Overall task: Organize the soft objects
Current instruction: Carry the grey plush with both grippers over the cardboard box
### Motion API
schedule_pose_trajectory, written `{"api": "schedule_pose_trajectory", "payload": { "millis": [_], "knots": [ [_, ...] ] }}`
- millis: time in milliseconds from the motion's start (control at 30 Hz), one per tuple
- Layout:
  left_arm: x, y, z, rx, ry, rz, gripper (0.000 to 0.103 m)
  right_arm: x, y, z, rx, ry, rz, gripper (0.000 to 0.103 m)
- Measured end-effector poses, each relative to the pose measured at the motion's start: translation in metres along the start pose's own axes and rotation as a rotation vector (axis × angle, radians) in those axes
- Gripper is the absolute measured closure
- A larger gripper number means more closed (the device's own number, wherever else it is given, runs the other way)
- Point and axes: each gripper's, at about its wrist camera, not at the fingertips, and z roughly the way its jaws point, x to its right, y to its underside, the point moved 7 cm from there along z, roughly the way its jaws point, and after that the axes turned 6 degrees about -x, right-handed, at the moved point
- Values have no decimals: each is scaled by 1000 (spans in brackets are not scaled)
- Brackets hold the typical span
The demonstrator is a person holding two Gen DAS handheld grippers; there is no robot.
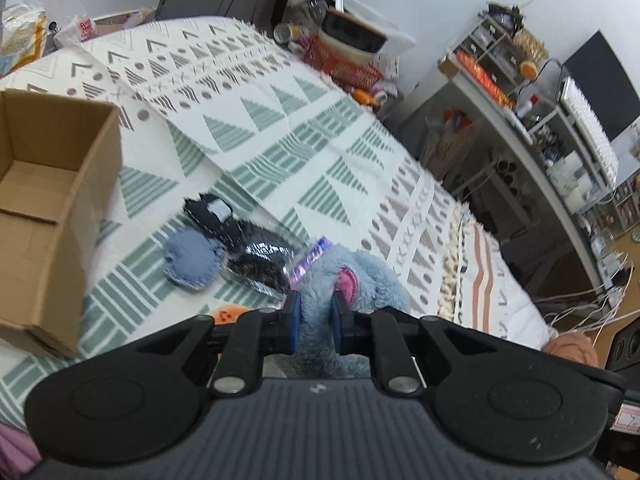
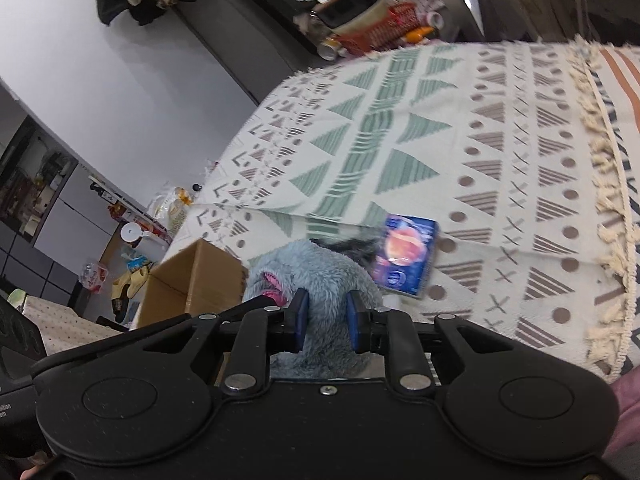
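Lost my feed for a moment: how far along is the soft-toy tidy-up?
Done: nothing visible; what shows of the cardboard box looks empty. In hand: left gripper and right gripper both clamp the blue plush toy. Left: the blue round cushion, dark pouch and orange plush lie on the patterned blanket.

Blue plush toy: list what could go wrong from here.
1. Both the left hand-held gripper and right hand-held gripper pinch only fur of the blue plush toy; it may slip.
2. The hanging toy could drag the purple packet along.
3. It may snag the cardboard box rim.
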Motion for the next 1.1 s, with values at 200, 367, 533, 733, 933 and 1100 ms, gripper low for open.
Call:
{"api": "schedule_pose_trajectory", "payload": {
  "millis": [200, 367, 533, 733, 933, 1100],
  "knots": [
    [-21, -10, -29, 51, 13, -35, 88, -41, 1, 0, 21, -11, -56, 83],
    [-40, -20, -49, 94, 26, -74, 88, -72, -1, 4, 33, -22, -82, 83],
    [-60, -29, -66, 131, 25, -111, 88, -100, -1, 12, 31, -30, -118, 83],
    [-86, -38, -81, 178, -1, -158, 88, -133, 0, 27, 18, -57, -151, 83],
    [-114, -46, -95, 213, -38, -202, 87, -162, 4, 48, -2, -85, -164, 83],
    [-144, -48, -98, 199, -52, -280, 84, -183, 10, 69, -32, -112, -170, 83]
  ]
}}
